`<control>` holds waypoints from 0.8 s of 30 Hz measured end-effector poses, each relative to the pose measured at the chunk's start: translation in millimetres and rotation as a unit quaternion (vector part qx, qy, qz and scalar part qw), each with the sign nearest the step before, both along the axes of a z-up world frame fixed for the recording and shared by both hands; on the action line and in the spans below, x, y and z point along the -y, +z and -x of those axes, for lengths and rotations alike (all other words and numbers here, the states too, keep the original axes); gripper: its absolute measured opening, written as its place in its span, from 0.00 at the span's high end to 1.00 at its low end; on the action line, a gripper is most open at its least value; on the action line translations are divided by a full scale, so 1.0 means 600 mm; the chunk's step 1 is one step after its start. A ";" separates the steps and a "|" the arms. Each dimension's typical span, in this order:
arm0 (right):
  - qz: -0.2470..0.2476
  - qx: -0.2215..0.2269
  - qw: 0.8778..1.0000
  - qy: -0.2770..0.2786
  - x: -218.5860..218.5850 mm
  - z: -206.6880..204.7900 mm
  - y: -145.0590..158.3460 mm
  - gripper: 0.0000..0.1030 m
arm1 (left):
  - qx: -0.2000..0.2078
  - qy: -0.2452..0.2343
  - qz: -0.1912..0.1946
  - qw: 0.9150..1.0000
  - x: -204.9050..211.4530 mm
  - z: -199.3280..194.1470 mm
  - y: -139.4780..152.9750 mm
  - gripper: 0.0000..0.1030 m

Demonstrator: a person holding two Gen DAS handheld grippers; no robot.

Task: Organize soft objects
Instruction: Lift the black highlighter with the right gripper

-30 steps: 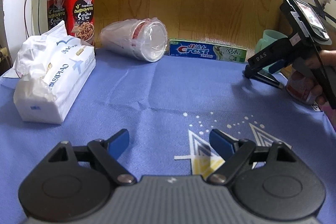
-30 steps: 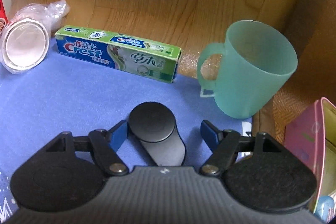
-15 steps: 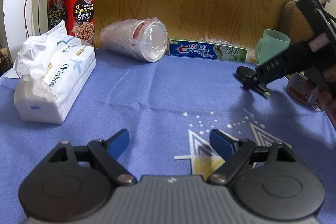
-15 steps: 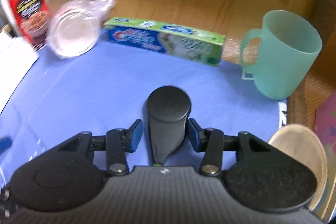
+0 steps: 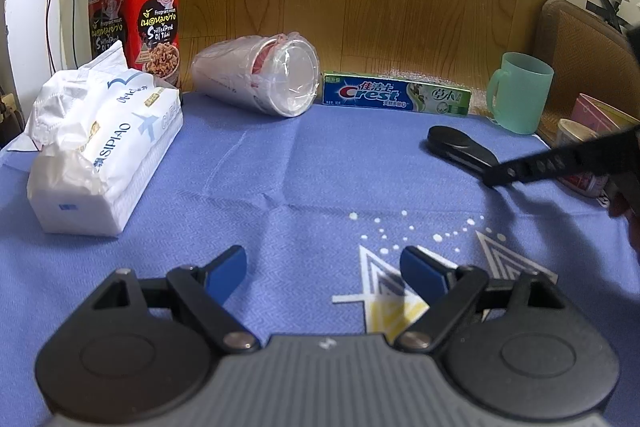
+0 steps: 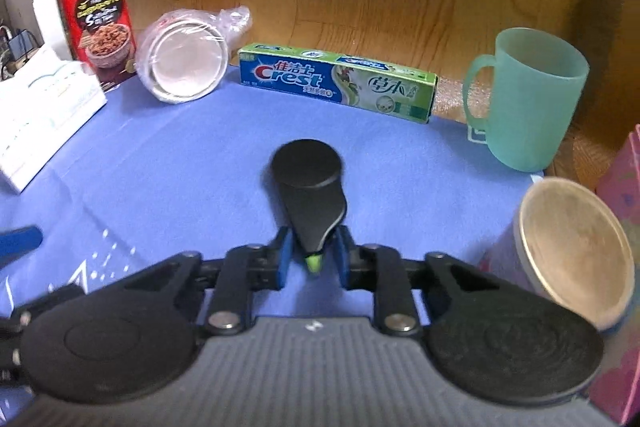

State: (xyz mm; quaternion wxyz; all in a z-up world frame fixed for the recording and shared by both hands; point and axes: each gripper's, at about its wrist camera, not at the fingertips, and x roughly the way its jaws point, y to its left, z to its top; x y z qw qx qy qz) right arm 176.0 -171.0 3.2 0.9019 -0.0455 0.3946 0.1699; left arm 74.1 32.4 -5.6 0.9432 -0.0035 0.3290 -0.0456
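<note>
The flat black paddle-shaped object (image 6: 310, 193) is lying on the blue cloth (image 6: 180, 163), near the toothpaste box (image 6: 336, 81). The right gripper (image 6: 311, 257), wide a second ago, is closing its jaws on its narrow end: pickup beginning. The left gripper (image 5: 322, 269) is waiting open, empty.

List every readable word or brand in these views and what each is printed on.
"Crest": toothpaste box; its Chinese characters and small print are too small to read.
"SIPIAO": tissue pack.
"Fragrant" and "Pork": red tin; the rest is too small to read.
"DAS", uncertain: right gripper's arm.
</note>
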 end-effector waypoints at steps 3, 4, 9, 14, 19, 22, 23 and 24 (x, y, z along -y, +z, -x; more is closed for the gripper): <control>0.002 0.009 1.000 0.007 0.007 0.030 0.001 0.86 | 0.000 0.000 -0.002 1.000 0.001 0.001 0.000 0.15; 0.001 0.010 1.000 0.007 0.010 0.036 0.001 0.85 | 0.000 0.000 -0.001 1.000 0.001 0.001 0.000 0.15; -0.014 0.028 0.999 -0.016 0.022 0.040 0.017 0.46 | 0.001 0.000 0.004 1.000 -0.001 0.002 0.001 0.15; -0.036 0.027 0.998 -0.046 0.020 -0.006 0.022 0.34 | 0.000 0.000 0.003 1.000 -0.001 0.002 0.001 0.14; -0.028 0.002 0.997 -0.070 0.002 -0.053 -0.001 0.30 | 0.000 0.001 0.005 1.000 0.000 0.002 0.000 0.14; -0.030 -0.004 0.997 -0.075 -0.005 -0.068 -0.012 0.38 | 0.000 0.001 0.006 1.000 -0.001 0.001 0.000 0.13; -0.023 0.004 0.997 -0.069 -0.009 -0.065 -0.013 0.44 | 0.000 0.000 0.007 1.000 0.000 0.001 0.000 0.13; -0.014 0.012 0.998 -0.060 -0.014 -0.060 -0.014 0.57 | 0.000 0.000 0.008 1.000 -0.001 0.001 0.000 0.13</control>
